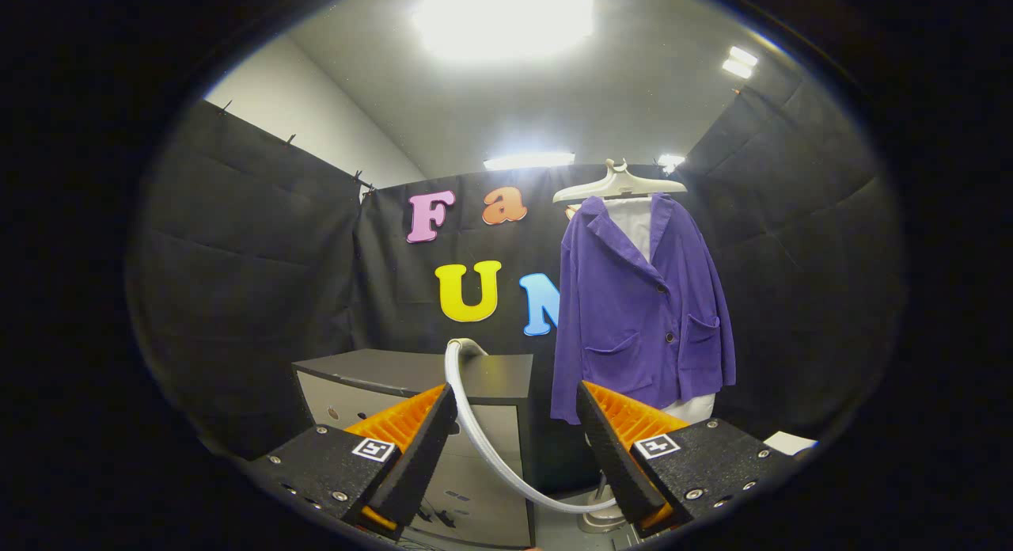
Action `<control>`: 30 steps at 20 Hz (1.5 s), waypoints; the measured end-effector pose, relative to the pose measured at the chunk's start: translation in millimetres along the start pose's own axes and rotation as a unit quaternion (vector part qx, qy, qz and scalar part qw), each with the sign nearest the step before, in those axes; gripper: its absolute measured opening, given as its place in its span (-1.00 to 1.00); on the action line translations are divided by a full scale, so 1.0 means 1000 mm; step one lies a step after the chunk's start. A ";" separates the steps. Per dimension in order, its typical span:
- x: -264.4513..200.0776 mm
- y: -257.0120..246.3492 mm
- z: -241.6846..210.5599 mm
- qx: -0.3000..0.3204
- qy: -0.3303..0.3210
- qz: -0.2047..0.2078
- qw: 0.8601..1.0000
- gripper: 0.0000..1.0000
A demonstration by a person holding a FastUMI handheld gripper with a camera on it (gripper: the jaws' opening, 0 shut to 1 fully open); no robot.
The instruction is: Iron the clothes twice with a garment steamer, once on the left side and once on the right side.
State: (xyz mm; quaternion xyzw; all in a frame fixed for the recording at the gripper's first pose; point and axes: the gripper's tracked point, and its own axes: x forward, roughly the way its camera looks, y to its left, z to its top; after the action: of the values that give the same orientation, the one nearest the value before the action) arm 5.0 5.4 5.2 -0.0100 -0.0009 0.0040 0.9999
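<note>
Gripper: the gripper (514,424) is nearest. Its two fingers are spread wide and hold nothing.

Hose: a pale steamer hose (483,432) curves in the gap between the fingers, touching neither as far as I can tell. It rises to the top of the grey cabinet (475,373) and drops toward the floor stand (601,519).

Jacket: the purple jacket (641,313) hangs on a hanger (619,185), beyond the right finger.

Which way: its long side runs up and down. Its front, with buttons and pockets, faces us.

How far: I think nothing is ironed yet. Both sides are left.
</note>
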 end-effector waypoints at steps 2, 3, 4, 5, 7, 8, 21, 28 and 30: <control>0.003 0.002 -0.001 0.001 0.005 0.002 1.000 0.86; 0.006 0.004 -0.001 0.002 0.008 0.003 1.000 0.87; 0.009 0.005 0.001 0.003 0.009 0.004 1.000 0.87; 0.012 0.006 0.004 0.004 0.009 0.004 1.000 0.86; 0.020 0.007 0.010 0.005 0.006 0.006 1.000 0.87; 0.024 0.010 0.013 0.006 0.005 0.011 1.000 0.87; 0.133 0.063 0.110 0.038 -0.009 0.134 0.990 0.87; 0.221 0.073 0.131 0.042 0.028 0.145 0.988 0.87; 0.245 0.081 0.140 0.052 0.029 0.161 0.985 0.87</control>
State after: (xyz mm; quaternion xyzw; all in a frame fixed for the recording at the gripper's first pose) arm 248.6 91.5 144.2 0.0415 0.0302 0.1644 0.9851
